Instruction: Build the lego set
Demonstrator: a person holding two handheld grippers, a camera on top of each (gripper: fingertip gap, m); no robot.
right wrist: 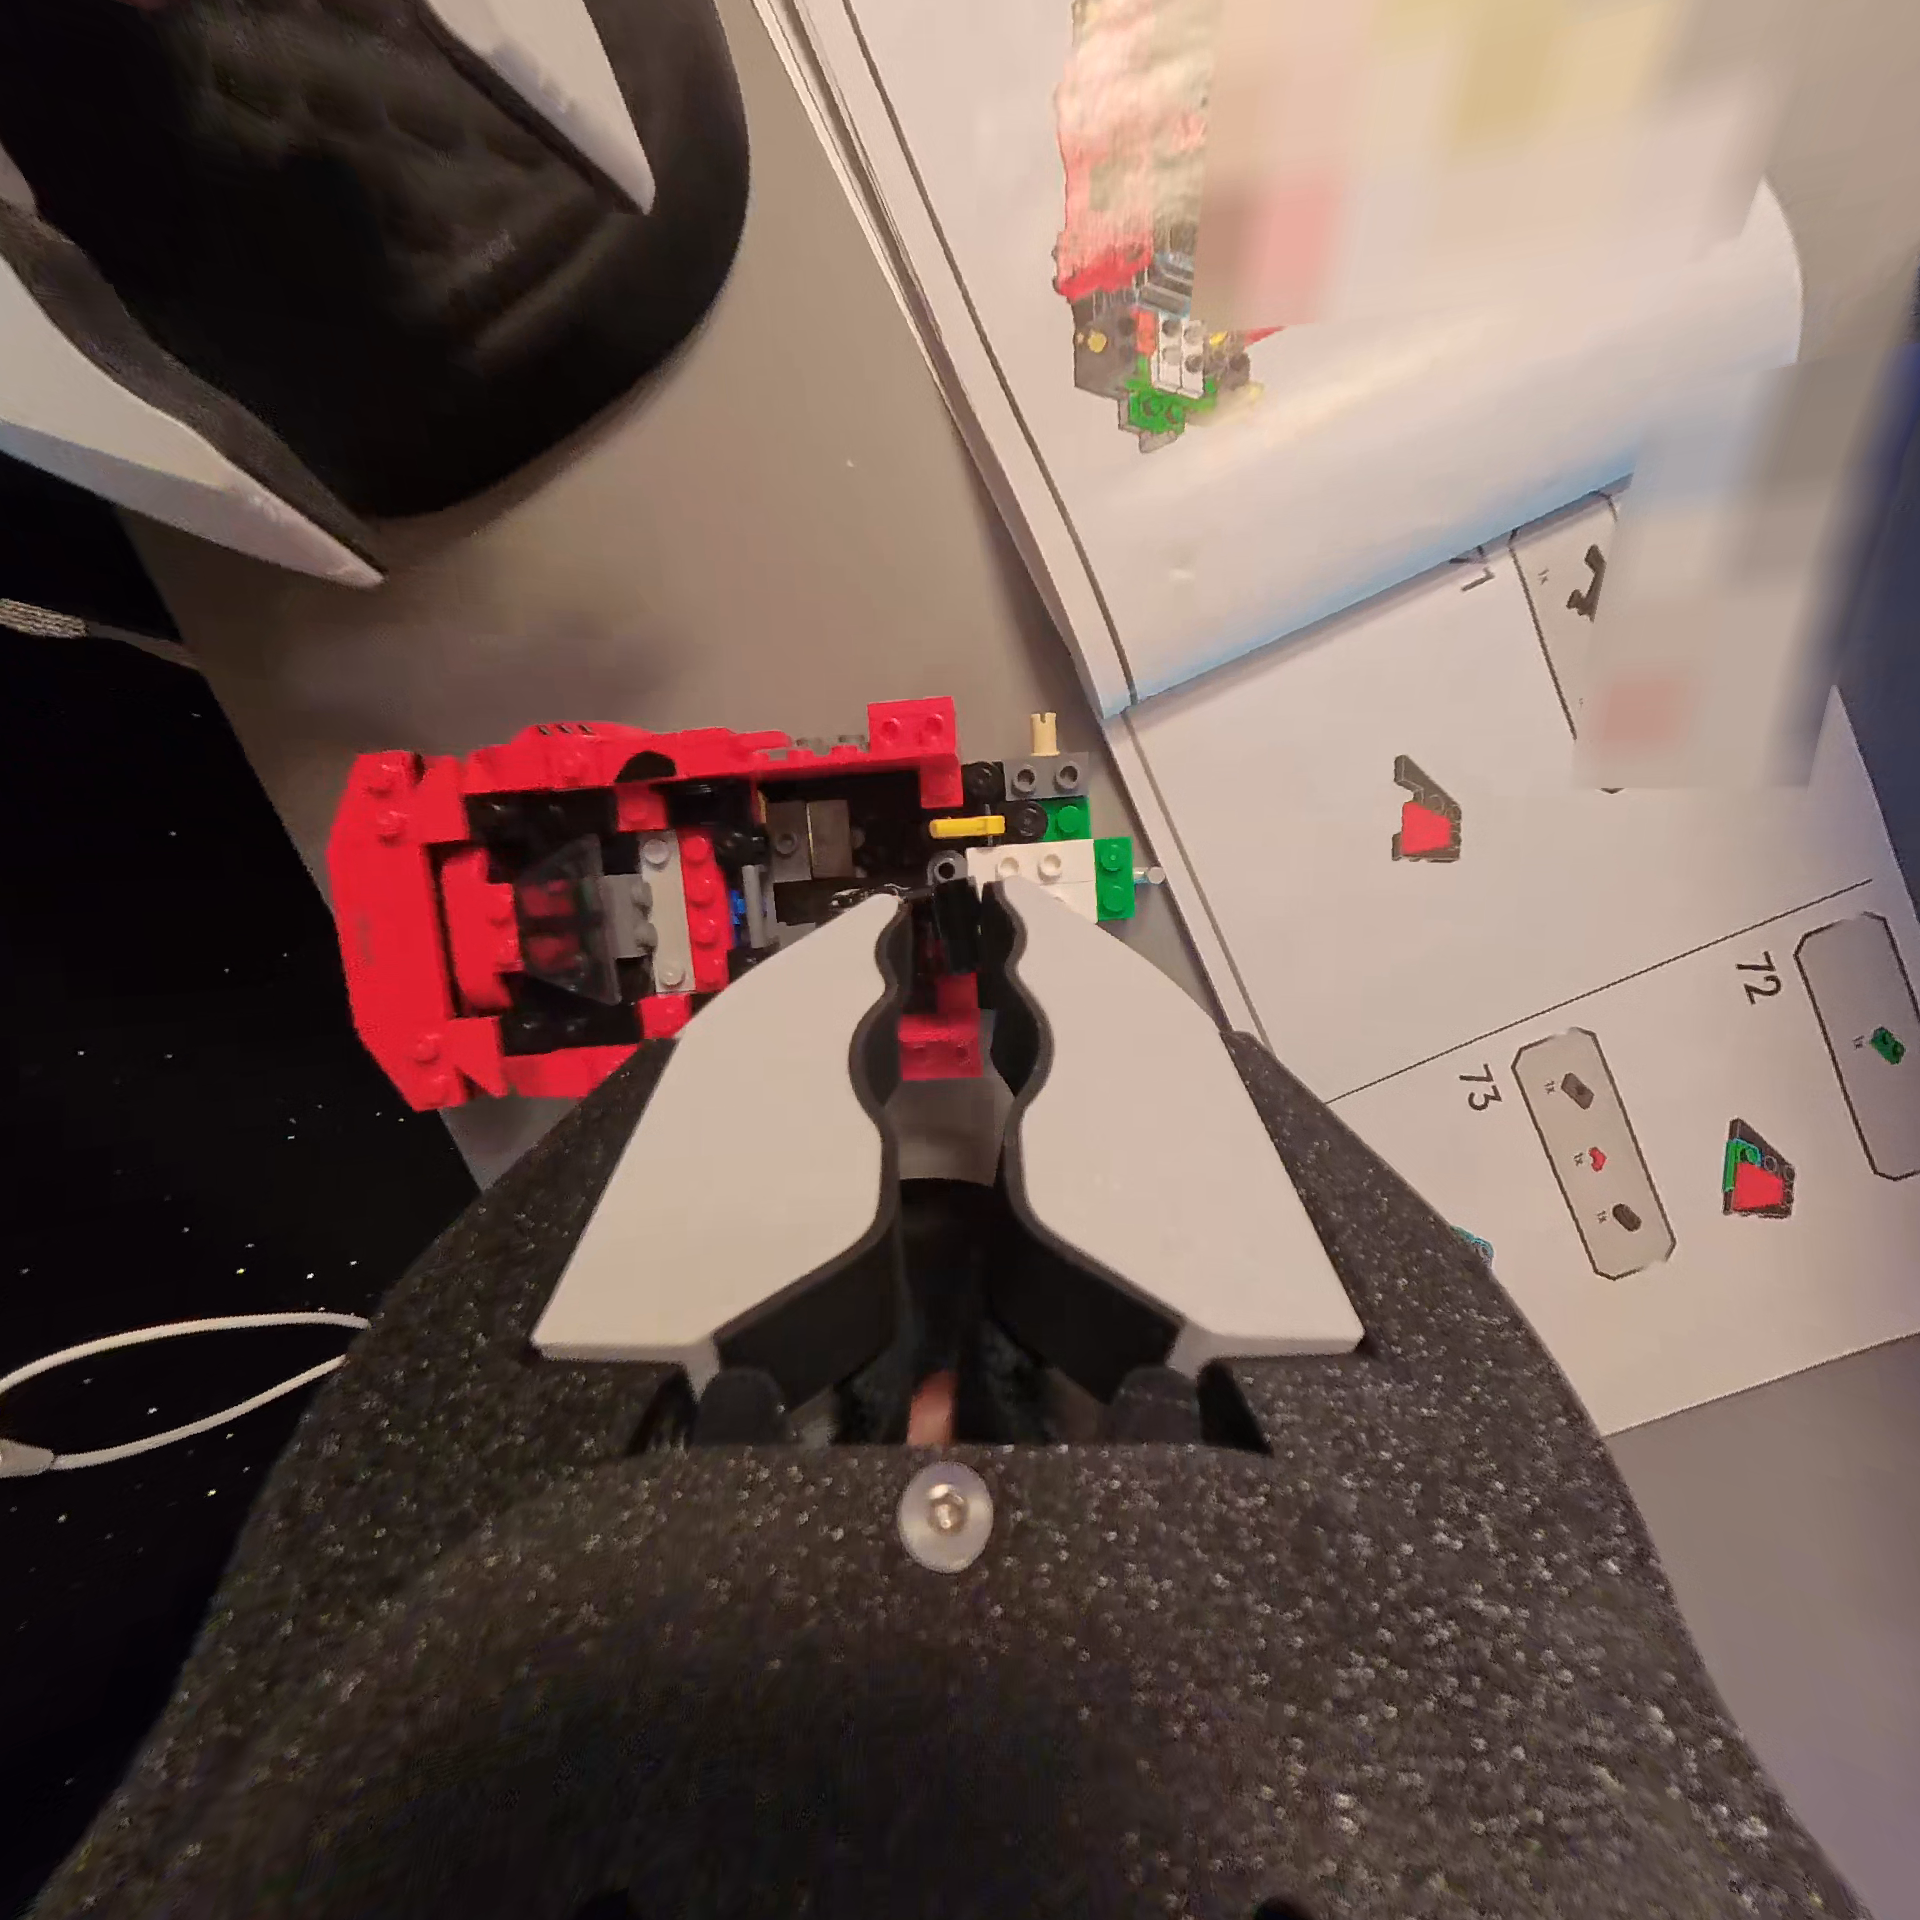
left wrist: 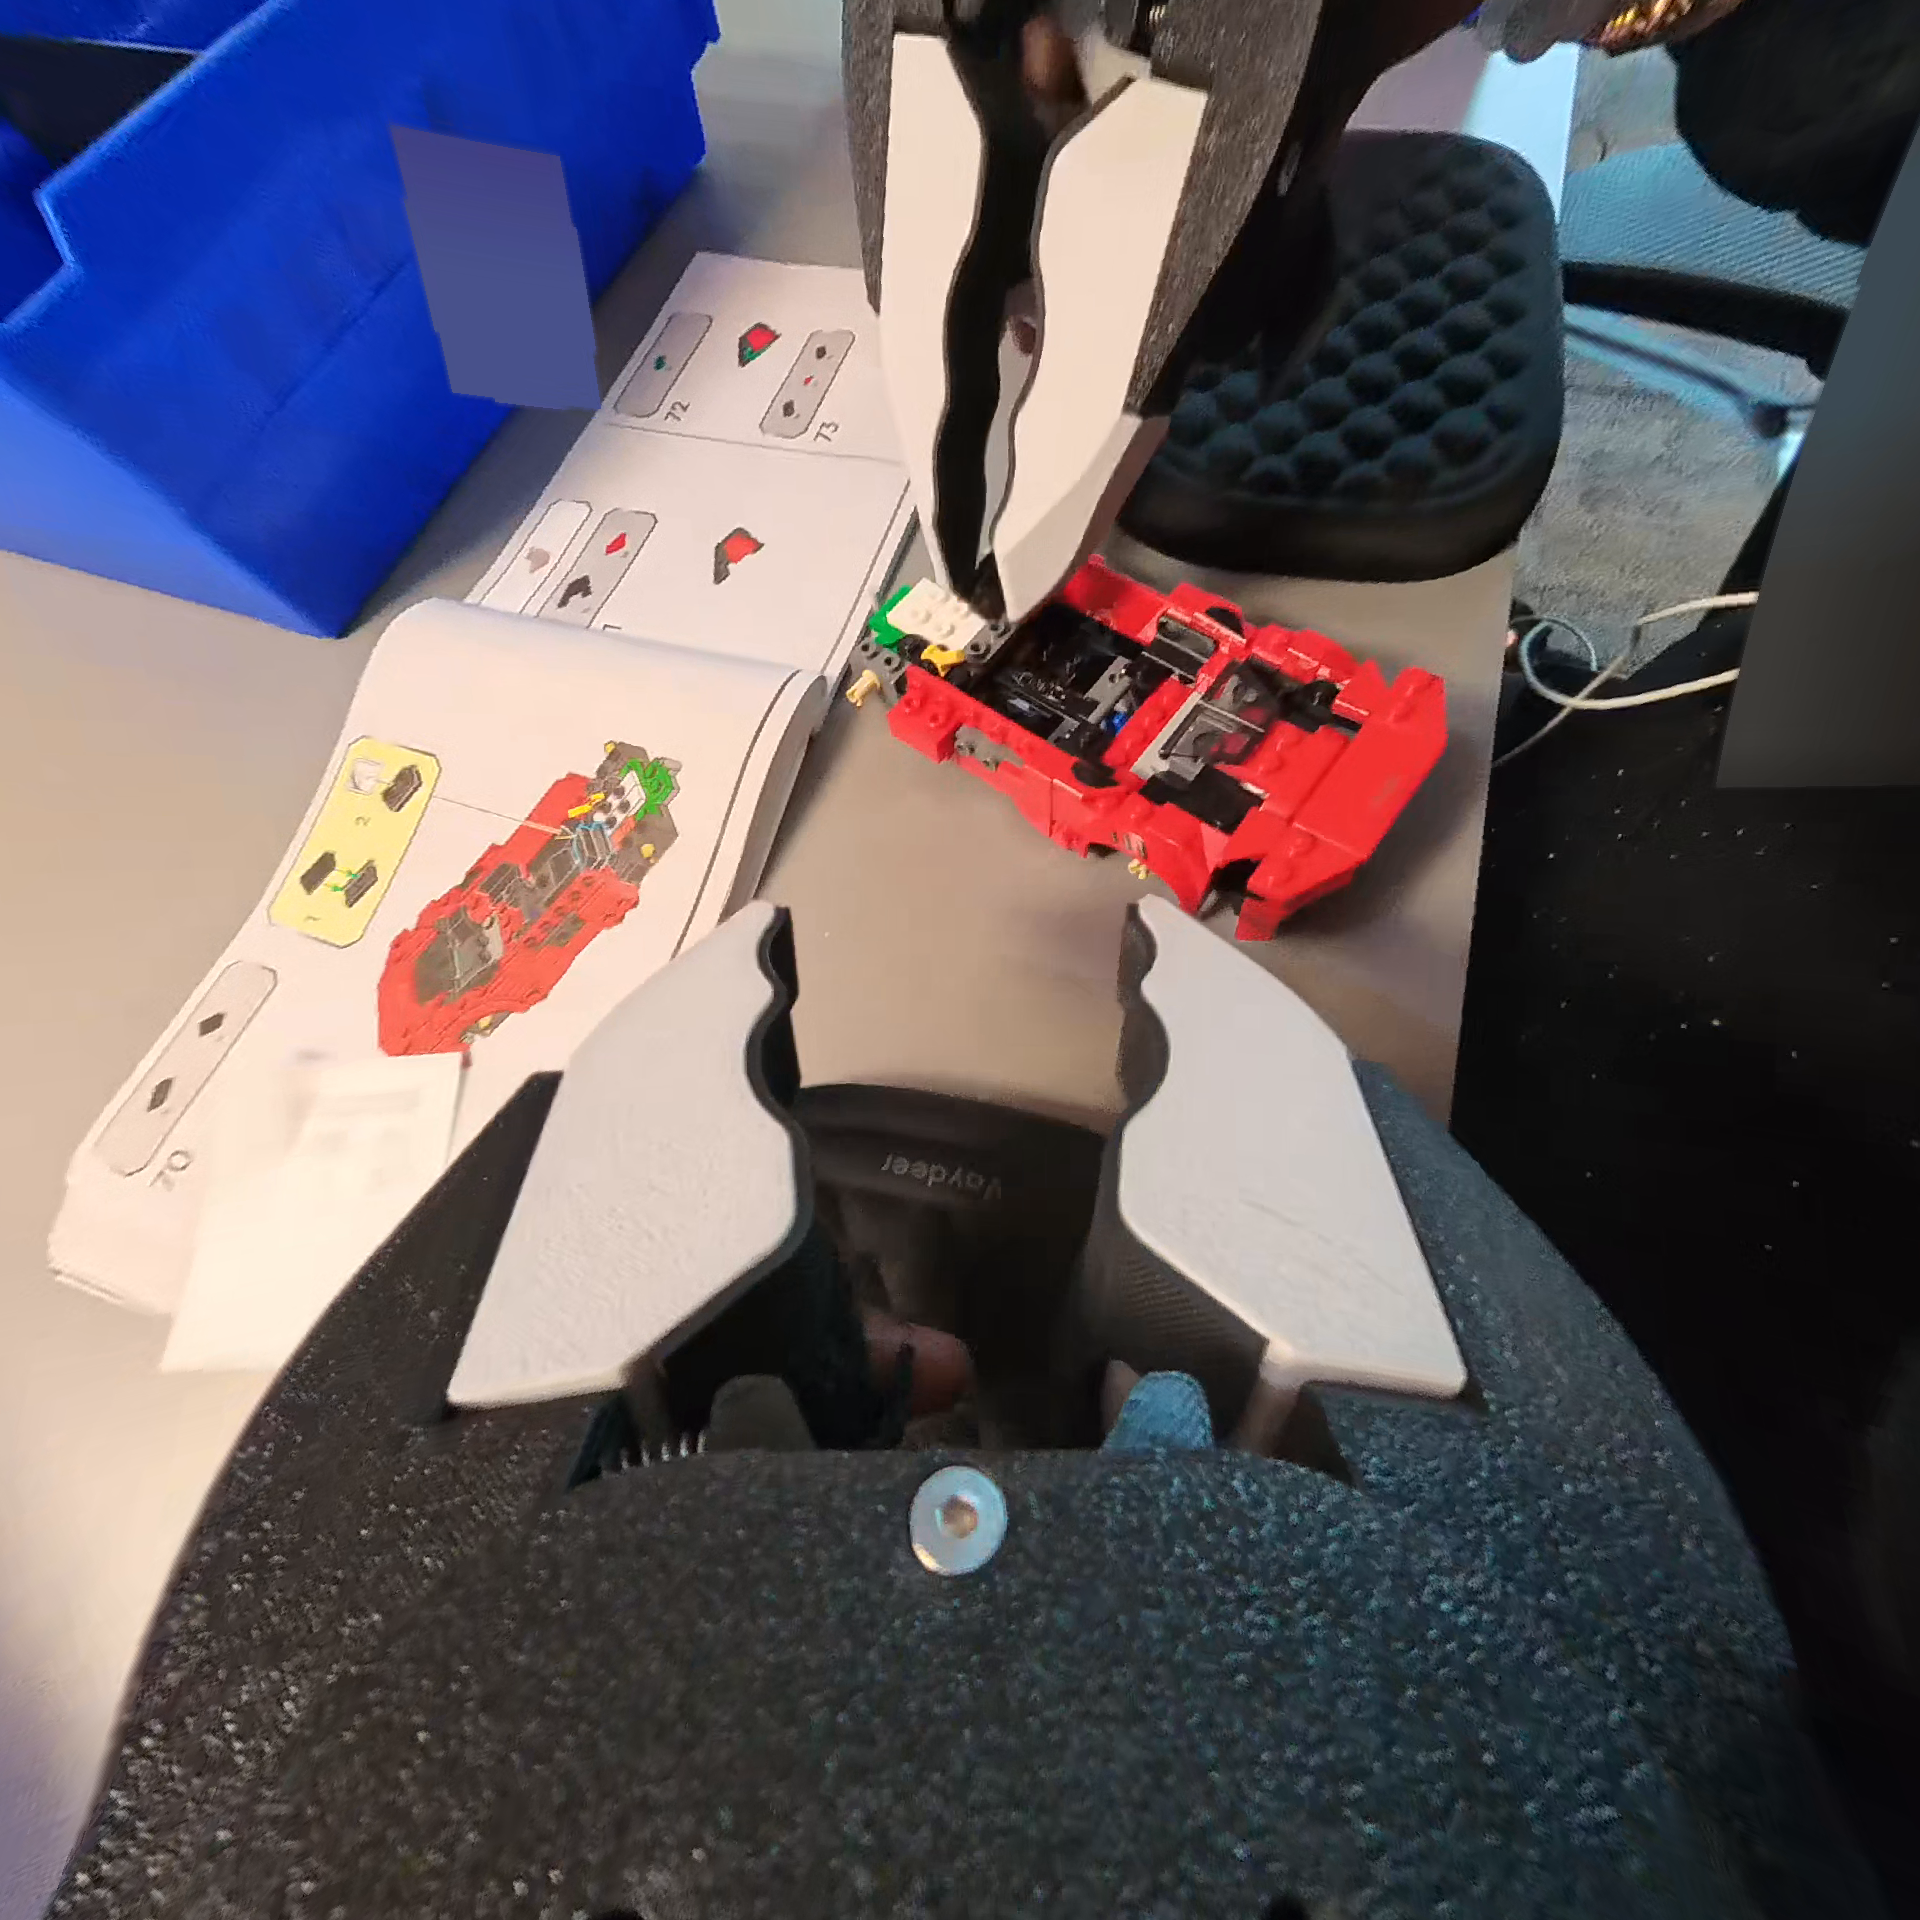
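A partly built red lego car (left wrist: pixel 1164 738) lies on the grey table, its open black interior facing up. It also shows in the right wrist view (right wrist: pixel 582 904). My right gripper (right wrist: pixel 951 899) is shut on a small black lego piece (right wrist: pixel 956 930) and holds it at the car's end, next to the white and green plates (right wrist: pixel 1060 868). In the left wrist view the right gripper (left wrist: pixel 982 603) comes down from above onto that end. My left gripper (left wrist: pixel 956 925) is open and empty, a short way in front of the car.
An open instruction booklet (left wrist: pixel 520 883) lies left of the car and shows in the right wrist view (right wrist: pixel 1351 644). A blue bin (left wrist: pixel 260 312) stands at the back left. A black quilted cushion (left wrist: pixel 1371 353) sits behind the car. The table edge and a white cable (right wrist: pixel 156 1382) are close by. Tip to tip, the grippers are about 10 centimeters apart.
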